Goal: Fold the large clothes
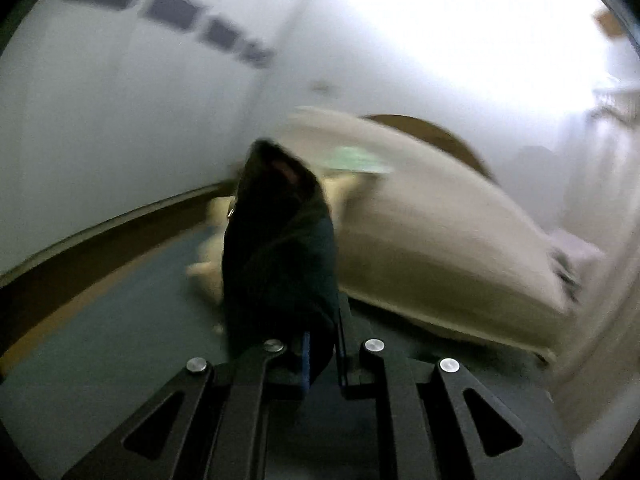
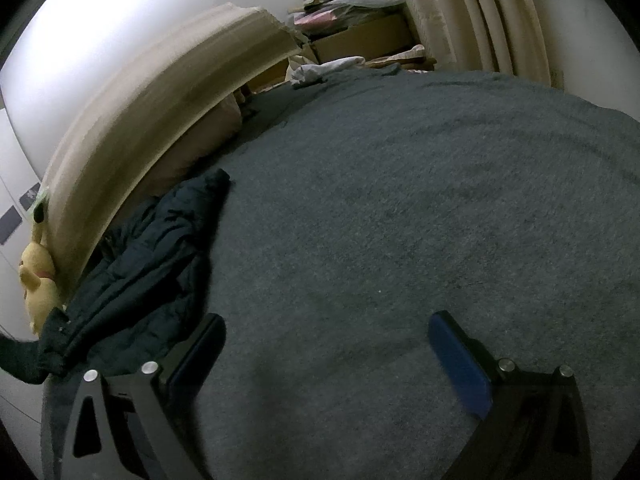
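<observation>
Left wrist: left gripper (image 1: 320, 356) clenched on dark jacket (image 1: 280, 248) | right gripper (image 2: 328, 364) released above grey bedspread (image 2: 400, 200)

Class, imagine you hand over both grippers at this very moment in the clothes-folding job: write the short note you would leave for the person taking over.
Left gripper: shut on a bunch of the dark jacket, held up off the bed; that view is blurred, so the grip's depth is unclear.
Right gripper: open, holding nothing, above the grey bed cover.
Jacket: in the right wrist view it lies crumpled at the cover's left edge beside the beige headboard, near a yellow plush toy.
Done: one part picked up. No fold shows yet.
Left: probably spread the jacket flat on the cover, then fold it.
</observation>
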{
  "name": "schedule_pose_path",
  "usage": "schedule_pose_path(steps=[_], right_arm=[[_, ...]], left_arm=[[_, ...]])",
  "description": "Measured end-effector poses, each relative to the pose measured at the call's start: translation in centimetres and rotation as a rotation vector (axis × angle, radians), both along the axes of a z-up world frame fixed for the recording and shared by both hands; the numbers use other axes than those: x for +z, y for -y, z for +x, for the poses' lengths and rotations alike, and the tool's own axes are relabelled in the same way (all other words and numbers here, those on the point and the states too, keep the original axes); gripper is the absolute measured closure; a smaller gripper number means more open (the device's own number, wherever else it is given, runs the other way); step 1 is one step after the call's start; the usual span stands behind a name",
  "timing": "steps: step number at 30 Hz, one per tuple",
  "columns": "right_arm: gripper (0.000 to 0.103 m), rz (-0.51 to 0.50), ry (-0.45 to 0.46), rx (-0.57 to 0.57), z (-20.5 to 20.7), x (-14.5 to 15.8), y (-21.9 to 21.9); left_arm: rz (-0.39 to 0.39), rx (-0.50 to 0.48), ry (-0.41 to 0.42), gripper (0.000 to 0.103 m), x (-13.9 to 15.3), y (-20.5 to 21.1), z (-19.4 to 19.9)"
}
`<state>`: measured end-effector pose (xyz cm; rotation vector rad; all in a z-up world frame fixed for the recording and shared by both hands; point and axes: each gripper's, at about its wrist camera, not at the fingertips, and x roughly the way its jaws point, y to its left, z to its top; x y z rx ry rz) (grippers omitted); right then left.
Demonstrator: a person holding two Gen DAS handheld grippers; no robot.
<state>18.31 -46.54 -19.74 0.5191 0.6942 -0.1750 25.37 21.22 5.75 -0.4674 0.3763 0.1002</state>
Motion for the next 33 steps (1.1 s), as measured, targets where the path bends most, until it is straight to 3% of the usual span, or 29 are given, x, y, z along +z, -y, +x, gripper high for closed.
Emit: schedule_pose_path(steps=[2,5,11,15,22,23,24,25,27,31,33], right_arm=[[0.0,0.01,0.008,0.001,-0.1,0.0,0.1],[0.0,0.025,0.021,0.003,-0.3,0.0,0.3],[0.0,0.052,0.044,0.005,-0.6,-0.1,0.5],[0.0,0.064,0.055,0.007,-0.8,-0.1,0.7],[0.0,0.079,0.067,0.009,-1.0,-0.2,0.9],[0.0,0.079,0.068,0.009,-1.0,-0.2,0.9],[0.0,0.08,0.069,0.009,-1.0,-0.1,0.9],[0.0,0.081,0.069,0.009,-1.0,-0.1,0.9],[0.0,0.08,0.069,0.01,-1.0,-0.1,0.9],[0.0,0.076,0.064,0.01,-0.9,-0.1,0.9],[0.0,0.075,0.058,0.01,-0.9,0.0,0.9]], left_arm=[[0.047,-0.12,0.035,0.093,1.7,6.1,1.1],[0.102,-0.268,0.032,0.093,2.0,13.6,2.7],[0.142,-0.425,-0.089,0.094,-2.2,24.3,5.4],[0.175,-0.452,-0.185,0.094,-6.2,28.6,7.0],[0.185,-0.475,-0.306,0.092,-9.9,31.5,7.8],[0.184,-0.475,-0.326,0.089,-10.4,31.6,8.1],[0.177,-0.487,-0.355,0.077,-10.9,31.6,8.4],[0.157,-0.5,-0.377,0.053,-11.0,31.5,8.6],[0.107,-0.49,-0.376,0.02,-10.7,30.7,8.6],[0.065,-0.487,-0.342,0.019,-9.7,30.1,9.2],[-0.009,-0.489,-0.312,0.019,-8.4,28.1,8.4]])
